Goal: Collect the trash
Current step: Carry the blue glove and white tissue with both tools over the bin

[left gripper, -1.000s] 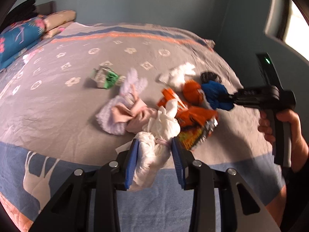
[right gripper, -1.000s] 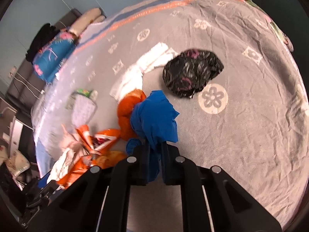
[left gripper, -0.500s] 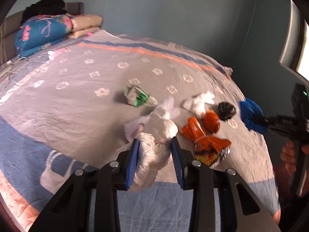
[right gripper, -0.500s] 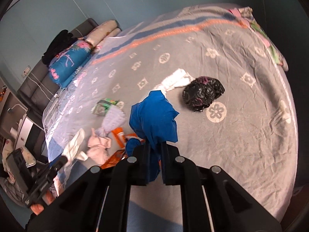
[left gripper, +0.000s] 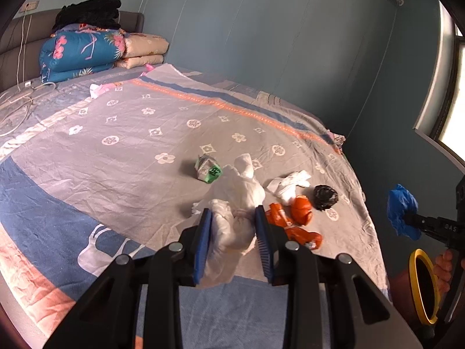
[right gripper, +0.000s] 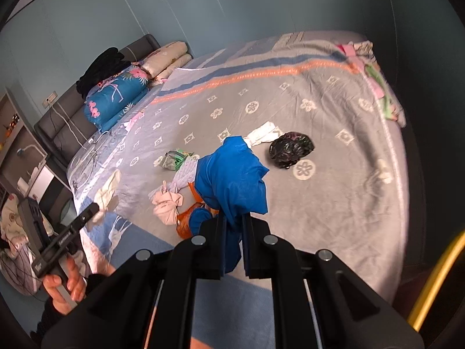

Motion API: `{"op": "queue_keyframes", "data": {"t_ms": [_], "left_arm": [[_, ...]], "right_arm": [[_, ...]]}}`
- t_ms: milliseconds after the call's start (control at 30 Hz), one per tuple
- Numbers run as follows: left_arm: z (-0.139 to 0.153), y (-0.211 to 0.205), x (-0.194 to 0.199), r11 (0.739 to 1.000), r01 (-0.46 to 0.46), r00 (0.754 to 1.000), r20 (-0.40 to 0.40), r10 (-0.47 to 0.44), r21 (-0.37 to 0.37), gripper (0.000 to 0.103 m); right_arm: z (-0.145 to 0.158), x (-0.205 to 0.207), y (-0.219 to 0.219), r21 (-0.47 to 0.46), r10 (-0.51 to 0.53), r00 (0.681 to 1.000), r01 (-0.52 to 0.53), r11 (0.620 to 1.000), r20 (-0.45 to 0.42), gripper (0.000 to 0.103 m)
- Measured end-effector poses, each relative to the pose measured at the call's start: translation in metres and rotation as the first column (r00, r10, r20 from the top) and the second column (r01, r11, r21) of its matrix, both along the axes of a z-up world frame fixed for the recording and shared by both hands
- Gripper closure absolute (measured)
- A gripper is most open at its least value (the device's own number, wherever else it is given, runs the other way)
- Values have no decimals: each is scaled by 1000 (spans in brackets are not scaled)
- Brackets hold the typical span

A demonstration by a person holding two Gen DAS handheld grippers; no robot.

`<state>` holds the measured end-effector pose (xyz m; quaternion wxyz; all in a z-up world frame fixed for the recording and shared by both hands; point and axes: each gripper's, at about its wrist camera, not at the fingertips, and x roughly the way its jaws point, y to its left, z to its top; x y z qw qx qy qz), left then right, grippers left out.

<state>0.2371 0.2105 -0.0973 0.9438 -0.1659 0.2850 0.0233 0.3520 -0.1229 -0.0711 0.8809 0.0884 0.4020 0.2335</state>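
My left gripper [left gripper: 234, 232] grips a crumpled white bag [left gripper: 232, 224] lifted above the bed, and its jaws are closing on it. In the right wrist view the same white bag [right gripper: 109, 192] hangs from the left gripper [right gripper: 94, 209]. My right gripper [right gripper: 232, 226] is shut on a blue bag [right gripper: 232, 177], also held up at the bed's right edge as the blue bag [left gripper: 402, 215]. On the grey bedspread [left gripper: 130, 151] lie a green carton [left gripper: 208, 169], white paper [left gripper: 287, 186], a black bag [left gripper: 325, 193], orange wrappers [left gripper: 302, 215] and a pink bundle [right gripper: 167, 206].
A yellow-rimmed bin [left gripper: 423, 285] stands low at the right, beside the hand on the right gripper. Folded quilts and pillows [left gripper: 78, 55] are stacked at the headboard. A cable [left gripper: 17, 107] lies on the bed's far left. A window [left gripper: 453, 87] is at the right.
Both grippers rose and drew back from the pile with their bags. The blue bag left the orange wrappers and moved off past the bed's edge. The yellow bin rim came into view.
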Motion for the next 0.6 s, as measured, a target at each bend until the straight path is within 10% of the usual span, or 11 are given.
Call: {"op": "queue_keyframes", "data": {"t_ms": [600], "left_arm": [[89, -106, -51, 981, 163, 975, 136, -176, 104, 75]], "right_arm": [[74, -116, -82, 46, -24, 989, 17, 999, 149, 94]]}}
